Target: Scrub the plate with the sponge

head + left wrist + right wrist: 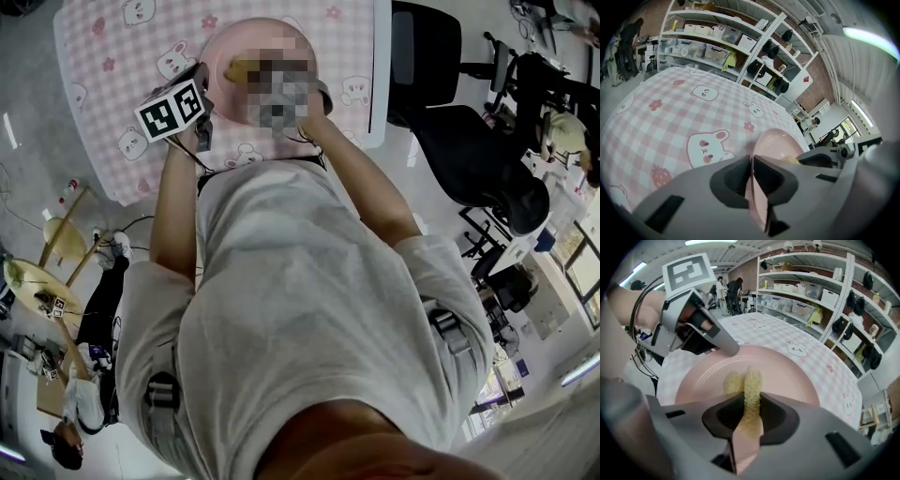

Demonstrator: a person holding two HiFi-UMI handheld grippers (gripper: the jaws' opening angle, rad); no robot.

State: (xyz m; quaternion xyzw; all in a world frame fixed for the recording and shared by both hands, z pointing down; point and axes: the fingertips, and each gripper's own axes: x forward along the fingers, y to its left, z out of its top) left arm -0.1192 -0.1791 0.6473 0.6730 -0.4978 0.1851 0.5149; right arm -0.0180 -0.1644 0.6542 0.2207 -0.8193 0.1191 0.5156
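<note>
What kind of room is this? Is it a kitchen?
Probably a workshop or lab, not a kitchen: tall shelves stacked with storage boxes, and office chairs on an open floor.

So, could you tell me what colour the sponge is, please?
Yellowish tan sponge, clearest in the right gripper view.

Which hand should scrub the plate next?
Right, probably. The right tongs are pinched on the sponge, which sits over the middle of the plate. The left tongs are clamped on the plate's rim, holding it, so that hand is busy.
</note>
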